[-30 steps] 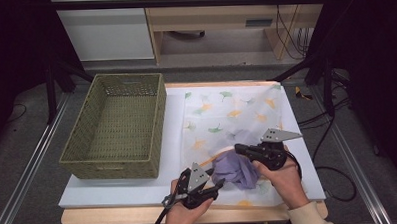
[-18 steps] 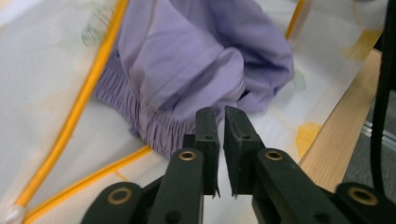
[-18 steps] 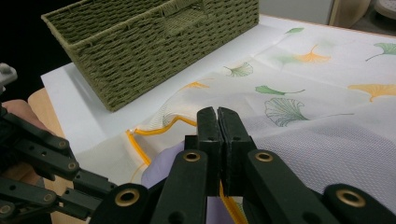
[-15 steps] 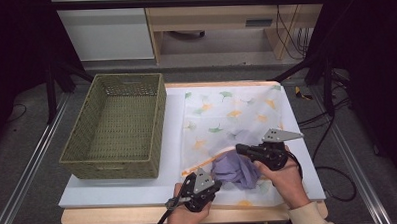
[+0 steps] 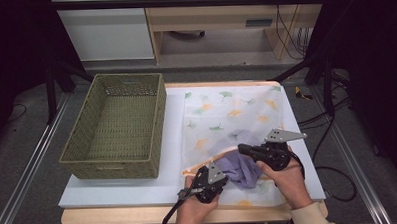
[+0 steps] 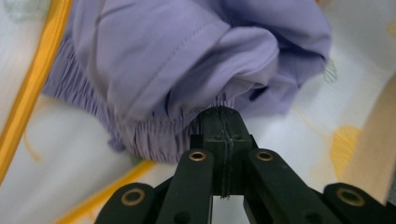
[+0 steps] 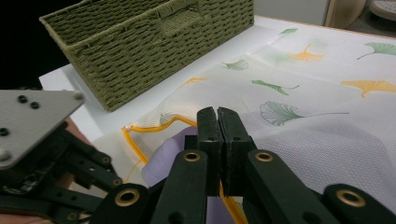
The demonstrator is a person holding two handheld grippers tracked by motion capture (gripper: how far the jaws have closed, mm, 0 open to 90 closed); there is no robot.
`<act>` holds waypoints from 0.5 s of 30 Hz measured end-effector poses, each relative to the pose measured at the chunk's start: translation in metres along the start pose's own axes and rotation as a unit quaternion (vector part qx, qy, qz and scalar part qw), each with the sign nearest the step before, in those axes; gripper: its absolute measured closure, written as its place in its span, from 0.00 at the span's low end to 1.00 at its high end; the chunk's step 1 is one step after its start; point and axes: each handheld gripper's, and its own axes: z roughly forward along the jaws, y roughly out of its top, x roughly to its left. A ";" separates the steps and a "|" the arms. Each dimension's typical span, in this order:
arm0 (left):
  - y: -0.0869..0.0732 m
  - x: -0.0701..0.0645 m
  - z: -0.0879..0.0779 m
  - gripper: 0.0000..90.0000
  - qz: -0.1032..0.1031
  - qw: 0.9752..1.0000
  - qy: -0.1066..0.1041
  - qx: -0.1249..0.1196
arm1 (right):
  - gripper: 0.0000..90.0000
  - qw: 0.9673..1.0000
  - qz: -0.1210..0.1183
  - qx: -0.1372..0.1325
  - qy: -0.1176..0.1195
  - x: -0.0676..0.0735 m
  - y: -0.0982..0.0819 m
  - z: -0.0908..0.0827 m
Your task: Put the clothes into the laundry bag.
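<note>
Left gripper [image 5: 219,176]: jaws just closed, pinching the gathered elastic hem of the purple garment [image 5: 242,166].
Right gripper [image 5: 244,149]: jaws pressed together on the orange-edged rim of the mesh bag [image 5: 232,118], just above the garment.
Counter [image 5: 134,189]: white top with a wooden front edge; dark room and pale cabinets beyond.
Wicker basket [image 5: 118,126]: well left of both grippers.
Purple garment: bunched between the two grippers, partly inside the bag's mouth.

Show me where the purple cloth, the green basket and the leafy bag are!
purple cloth [image 6: 177,60], left gripper view, on its smooth folded middle.
green basket [image 5: 152,121], high view, on its right wall.
leafy bag [image 5: 236,113], high view, on its flat mesh top.
</note>
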 end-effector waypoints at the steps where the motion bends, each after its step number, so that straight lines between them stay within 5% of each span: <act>1: 0.002 0.001 0.003 1.00 0.000 1.000 0.000 -0.001 | 0.99 1.000 0.000 0.000 -0.001 0.000 0.000 -0.001; 15: 0.022 0.002 0.036 1.00 -0.009 1.000 0.011 -0.016 | 0.99 1.000 0.003 0.010 -0.015 -0.002 -0.003 -0.003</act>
